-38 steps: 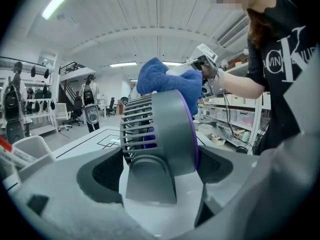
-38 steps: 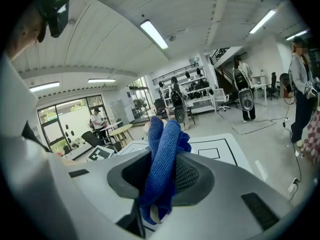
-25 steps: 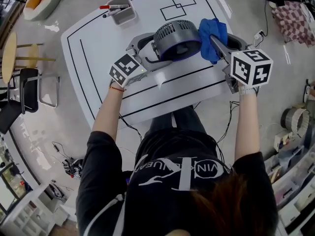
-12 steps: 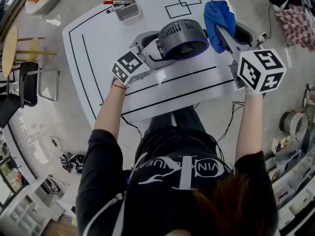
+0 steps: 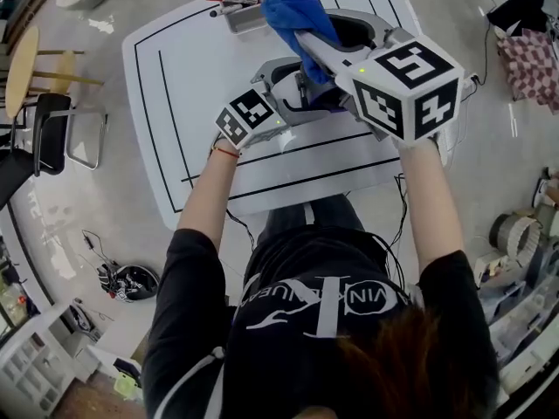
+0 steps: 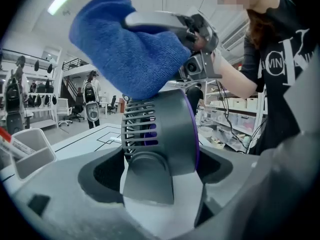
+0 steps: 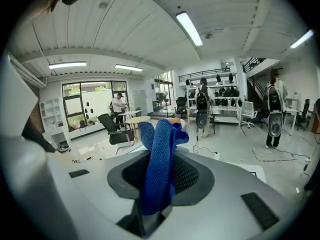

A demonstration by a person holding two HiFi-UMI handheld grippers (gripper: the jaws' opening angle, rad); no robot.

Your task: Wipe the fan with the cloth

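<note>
Small round dark-grey plastic fan [image 6: 160,129]: purple rim, slatted rear grille, grey stand. It stands upright on the white table with black lines [image 5: 175,103].

Left gripper [image 5: 297,90]: jaws set wide, clamped against the fan's sides.

Right gripper [image 5: 306,37]: jaws pinched on the bunched blue terry cloth [image 6: 127,54]. The cloth hangs over the fan and meets its top edge.

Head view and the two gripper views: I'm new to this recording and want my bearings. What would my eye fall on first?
The bright blue cloth stands out first, pinched in the right tongs and held just over the grey fan with its purple ring. The left tongs grip that fan, which stands on the white table marked with black lines.
</note>
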